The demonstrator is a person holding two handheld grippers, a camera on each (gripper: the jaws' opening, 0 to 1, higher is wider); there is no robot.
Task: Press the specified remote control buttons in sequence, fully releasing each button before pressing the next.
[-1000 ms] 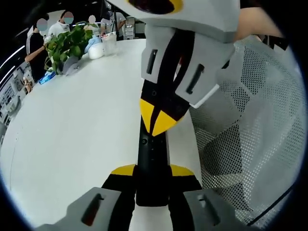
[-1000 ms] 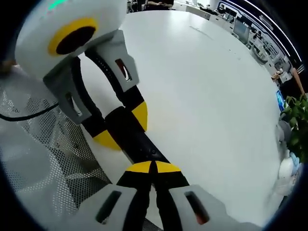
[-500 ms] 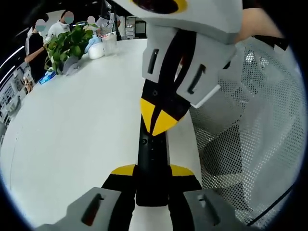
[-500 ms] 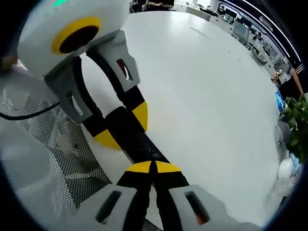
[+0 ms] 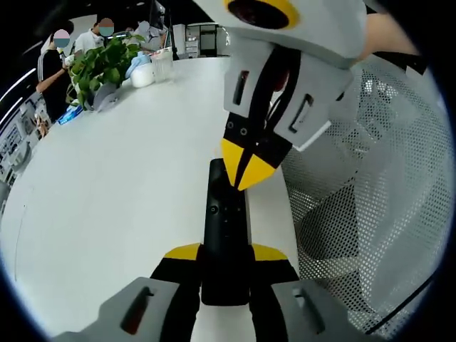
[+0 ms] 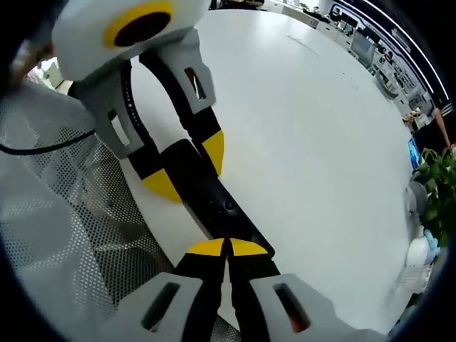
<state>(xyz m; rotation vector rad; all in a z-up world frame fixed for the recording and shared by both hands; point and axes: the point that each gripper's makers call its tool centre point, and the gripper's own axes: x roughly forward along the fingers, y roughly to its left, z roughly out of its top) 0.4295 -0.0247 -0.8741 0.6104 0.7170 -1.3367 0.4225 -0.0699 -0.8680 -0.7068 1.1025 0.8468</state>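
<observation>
Remote (image 5: 226,235): black, flat on white table (image 5: 107,199), near its edge; long axis along the L claw.
L gripper (image 5: 226,251): jaws clamped on remote's near end.
R gripper (image 6: 229,247): tips pressed together, over remote's far end; contact unclear.
Bkgd: plant (image 5: 103,64) at table's far side.

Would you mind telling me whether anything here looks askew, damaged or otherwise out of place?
Nothing stands out. The black remote lies flat on the white table, clamped by the left gripper, with the shut right gripper tip at its far end. The plant stands upright.
</observation>
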